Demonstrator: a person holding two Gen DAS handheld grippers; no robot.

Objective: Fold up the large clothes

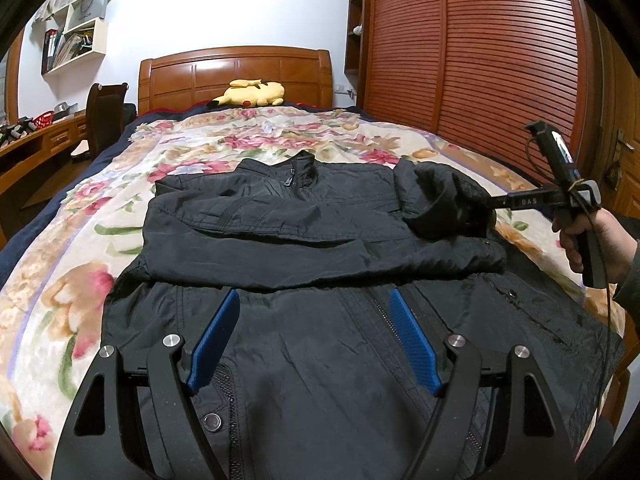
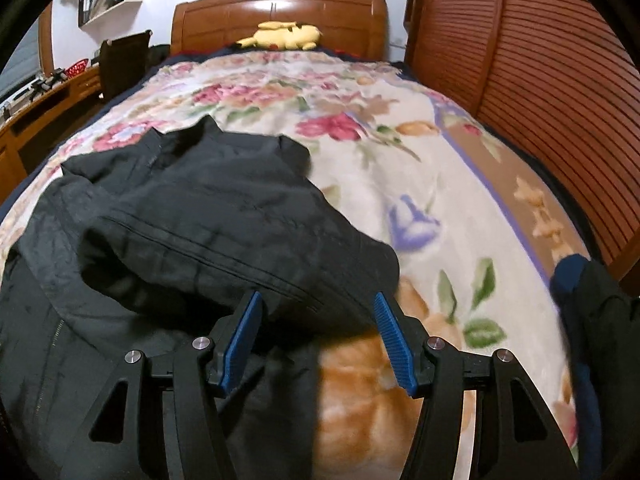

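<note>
A large black zip jacket (image 1: pixel 304 248) lies front up on the flowered bedspread, collar toward the headboard, its left sleeve folded across the chest. My left gripper (image 1: pixel 314 300) is open and empty, hovering over the jacket's lower front beside the zipper. My right gripper (image 2: pixel 318 304) is open, its blue pads (image 2: pixel 390 336) either side of the bunched right sleeve (image 2: pixel 248 240) without closing on it. In the left wrist view the right gripper (image 1: pixel 472 216) sits at the sleeve's cuff end, its tips hidden in the fabric.
The flowered bedspread (image 2: pixel 420 184) covers the bed. A yellow plush toy (image 1: pixel 250 94) lies by the wooden headboard (image 1: pixel 236 70). A slatted wooden wardrobe (image 1: pixel 480 60) stands along the right side. A desk and chair (image 1: pixel 104 116) stand at the left.
</note>
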